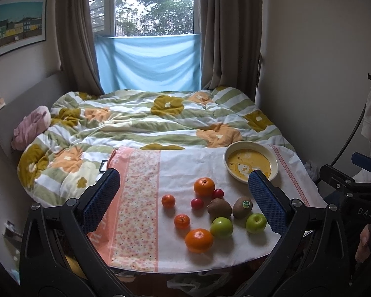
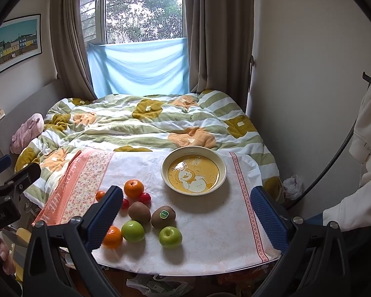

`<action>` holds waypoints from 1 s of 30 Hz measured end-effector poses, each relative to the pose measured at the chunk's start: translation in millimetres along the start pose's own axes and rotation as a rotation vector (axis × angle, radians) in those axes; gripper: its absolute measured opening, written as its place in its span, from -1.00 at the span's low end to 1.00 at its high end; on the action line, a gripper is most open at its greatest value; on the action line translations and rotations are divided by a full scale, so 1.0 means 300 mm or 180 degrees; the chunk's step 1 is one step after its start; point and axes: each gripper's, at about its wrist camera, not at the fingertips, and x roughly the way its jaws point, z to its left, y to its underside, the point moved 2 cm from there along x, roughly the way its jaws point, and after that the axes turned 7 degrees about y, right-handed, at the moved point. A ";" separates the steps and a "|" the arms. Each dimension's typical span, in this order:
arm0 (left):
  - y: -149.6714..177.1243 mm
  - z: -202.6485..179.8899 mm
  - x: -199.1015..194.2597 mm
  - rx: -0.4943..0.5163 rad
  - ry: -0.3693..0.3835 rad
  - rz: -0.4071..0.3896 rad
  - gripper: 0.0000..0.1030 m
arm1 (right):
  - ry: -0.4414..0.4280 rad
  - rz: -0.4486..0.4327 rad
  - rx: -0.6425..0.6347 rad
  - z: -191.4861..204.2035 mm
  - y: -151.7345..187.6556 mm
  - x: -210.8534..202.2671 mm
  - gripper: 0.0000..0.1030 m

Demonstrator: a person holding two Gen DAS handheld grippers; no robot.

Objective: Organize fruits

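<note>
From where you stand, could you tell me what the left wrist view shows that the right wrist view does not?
Only the left wrist view shows all four oranges clear, including the small orange nearest the front, and the right claw's body at the right edge. Only the right wrist view shows the whole plate unblocked and a cream sleeve. Both show two green apples, two kiwis, two red cherry tomatoes and open claws.
</note>
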 end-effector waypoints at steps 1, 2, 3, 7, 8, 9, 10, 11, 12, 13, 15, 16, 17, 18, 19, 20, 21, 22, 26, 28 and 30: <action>-0.002 0.002 0.000 0.0019 0.0015 -0.0001 1.00 | 0.0006 0.0001 -0.0002 -0.003 0.002 0.000 1.00; -0.004 0.006 0.001 0.0032 0.0026 0.0004 1.00 | 0.0027 0.0017 0.0000 0.002 -0.004 0.005 1.00; -0.006 0.009 0.005 0.0038 0.0044 0.0015 1.00 | 0.0035 0.0032 0.0007 0.027 0.015 -0.046 0.99; 0.015 0.029 0.027 0.0039 0.0153 0.0104 1.00 | 0.0036 0.0151 0.0098 0.003 0.049 -0.019 1.00; 0.028 0.035 0.036 0.0042 0.0186 0.0141 1.00 | 0.0044 0.0186 0.0127 0.000 0.058 -0.013 1.00; 0.043 0.042 0.048 0.0044 0.0230 0.0178 1.00 | 0.0046 0.0212 0.0146 0.002 0.066 -0.005 1.00; 0.064 0.048 0.062 0.0047 0.0274 0.0217 1.00 | 0.0048 0.0227 0.0154 0.008 0.072 0.005 1.00; 0.089 0.053 0.077 0.0052 0.0309 0.0256 1.00 | 0.0048 0.0238 0.0155 0.009 0.085 0.016 1.00; 0.113 0.058 0.096 0.0055 0.0337 0.0308 1.00 | 0.0047 0.0258 0.0157 0.015 0.098 0.032 1.00; 0.137 0.062 0.118 0.0051 0.0355 0.0372 1.00 | 0.0042 0.0293 0.0163 0.019 0.113 0.053 1.00; 0.186 0.069 0.157 0.0029 0.0391 0.0494 1.00 | 0.0005 0.0369 0.0192 0.014 0.153 0.089 0.99; 0.211 0.070 0.175 0.0020 0.0406 0.0533 1.00 | -0.0013 0.0407 0.0206 0.019 0.168 0.112 1.00; 0.236 0.070 0.193 0.0012 0.0424 0.0562 1.00 | -0.0032 0.0438 0.0222 0.019 0.184 0.133 1.00; 0.262 0.068 0.213 0.0007 0.0441 0.0587 1.00 | -0.0059 0.0471 0.0242 0.020 0.202 0.161 1.00; 0.287 0.064 0.232 0.0005 0.0454 0.0611 1.00 | -0.0078 0.0497 0.0256 0.021 0.217 0.184 1.00; 0.311 0.062 0.252 0.0005 0.0457 0.0641 1.00 | -0.0091 0.0532 0.0267 0.024 0.234 0.213 1.00; 0.336 0.059 0.274 0.0005 0.0462 0.0675 1.00 | -0.0104 0.0554 0.0274 0.023 0.249 0.235 1.00; 0.361 0.054 0.297 0.0001 0.0471 0.0704 1.00 | -0.0120 0.0560 0.0277 0.025 0.264 0.258 1.00; 0.454 0.039 0.371 -0.0031 0.0515 0.0741 1.00 | -0.0190 0.0533 0.0212 0.040 0.319 0.337 1.00; 0.496 0.035 0.411 -0.0033 0.0517 0.0764 1.00 | -0.0213 0.0553 0.0152 0.054 0.347 0.384 0.99; 0.533 0.027 0.452 -0.0049 0.0523 0.0809 1.00 | -0.0260 0.0602 0.0113 0.063 0.378 0.424 0.99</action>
